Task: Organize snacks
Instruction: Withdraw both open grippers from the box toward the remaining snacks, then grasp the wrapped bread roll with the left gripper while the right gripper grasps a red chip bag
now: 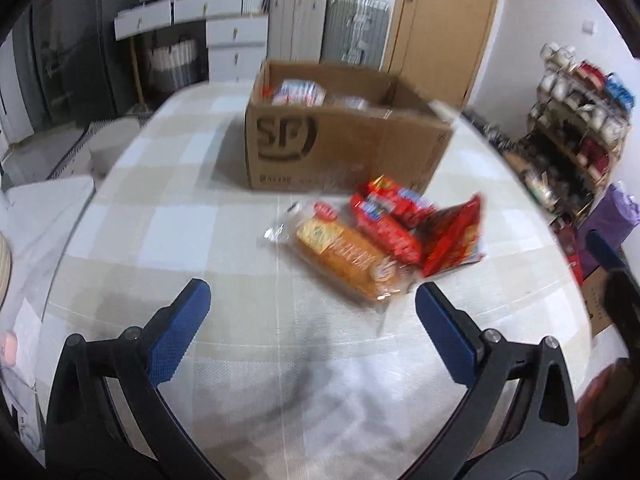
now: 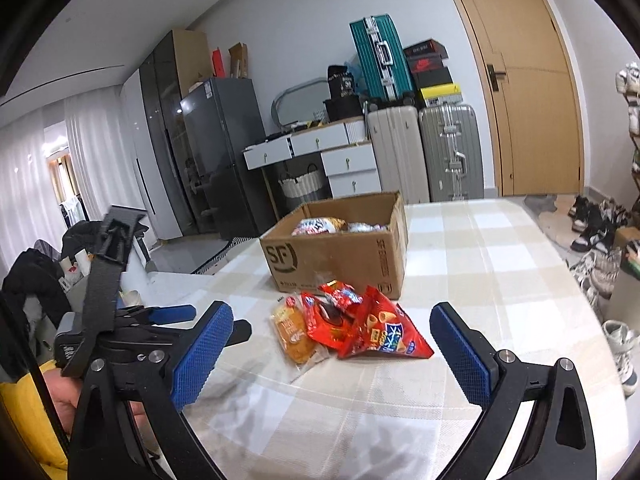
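Observation:
An open cardboard box (image 1: 344, 148) (image 2: 336, 260) stands on the checked tablecloth (image 1: 180, 220) (image 2: 480, 248), with a few snack packs (image 1: 298, 94) (image 2: 320, 225) inside. In front of it lie an orange bread pack (image 1: 348, 256) (image 2: 294, 332), red biscuit packs (image 1: 388, 220) (image 2: 328, 316) and a red cone-snack bag (image 1: 452, 236) (image 2: 384, 332). My left gripper (image 1: 312, 296) is open, just short of the bread pack and holding nothing. My right gripper (image 2: 331, 316) is open too, its jaws spread before the pile. The left gripper's blue finger (image 2: 176, 313) shows beside it.
Suitcases (image 2: 452, 152), a white drawer unit (image 2: 320, 148) and a wooden door (image 2: 528, 80) stand behind the table. A shoe rack (image 1: 576, 128) and loose shoes (image 2: 592, 264) are on the right. A hand with a yellow sleeve (image 2: 24, 420) is at the lower left.

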The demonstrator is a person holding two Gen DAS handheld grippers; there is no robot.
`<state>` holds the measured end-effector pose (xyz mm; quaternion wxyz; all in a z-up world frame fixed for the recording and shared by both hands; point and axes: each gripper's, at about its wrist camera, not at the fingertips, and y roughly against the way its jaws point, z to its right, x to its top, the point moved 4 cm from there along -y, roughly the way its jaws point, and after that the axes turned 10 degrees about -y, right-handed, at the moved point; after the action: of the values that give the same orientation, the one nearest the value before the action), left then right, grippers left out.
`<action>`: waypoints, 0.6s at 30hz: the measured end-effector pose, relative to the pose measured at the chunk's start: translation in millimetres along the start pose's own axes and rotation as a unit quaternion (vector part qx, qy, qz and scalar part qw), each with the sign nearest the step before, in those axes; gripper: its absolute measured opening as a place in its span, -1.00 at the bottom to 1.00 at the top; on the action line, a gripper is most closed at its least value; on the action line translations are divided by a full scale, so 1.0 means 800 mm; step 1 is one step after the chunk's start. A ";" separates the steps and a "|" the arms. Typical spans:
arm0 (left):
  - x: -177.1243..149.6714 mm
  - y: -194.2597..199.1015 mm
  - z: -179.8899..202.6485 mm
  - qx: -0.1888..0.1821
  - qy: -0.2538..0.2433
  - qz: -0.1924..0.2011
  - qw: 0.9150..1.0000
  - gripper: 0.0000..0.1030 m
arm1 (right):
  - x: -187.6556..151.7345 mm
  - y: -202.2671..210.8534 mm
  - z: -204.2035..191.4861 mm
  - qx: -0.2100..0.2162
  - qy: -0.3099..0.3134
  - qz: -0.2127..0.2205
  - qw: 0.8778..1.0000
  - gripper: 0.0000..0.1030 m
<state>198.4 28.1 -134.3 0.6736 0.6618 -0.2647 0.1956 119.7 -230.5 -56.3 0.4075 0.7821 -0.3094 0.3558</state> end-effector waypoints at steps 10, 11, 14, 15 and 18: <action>0.029 -0.114 -0.014 -0.043 0.067 -0.086 0.993 0.98 | -0.008 -0.060 0.044 -0.001 -0.029 -0.035 0.999 0.95; 0.033 -0.120 -0.015 -0.044 0.070 -0.088 0.993 0.98 | -0.009 -0.066 0.049 -0.001 -0.033 -0.039 0.999 0.95; 0.045 -0.140 -0.015 -0.047 0.080 -0.094 0.991 0.98 | -0.014 -0.082 0.061 -0.003 -0.045 -0.054 0.998 0.95; 0.048 -0.144 -0.016 -0.043 0.083 -0.096 0.991 0.98 | -0.016 -0.086 0.065 -0.002 -0.050 -0.057 0.997 0.95; 0.055 -0.158 -0.017 -0.049 0.089 -0.101 0.990 0.98 | -0.019 -0.094 0.073 0.005 -0.065 -0.069 0.995 0.95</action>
<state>311.8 31.9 -206.6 0.7425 0.6312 -0.1449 0.1713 187.4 -241.7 -124.3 0.4064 0.8249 -0.2792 0.2765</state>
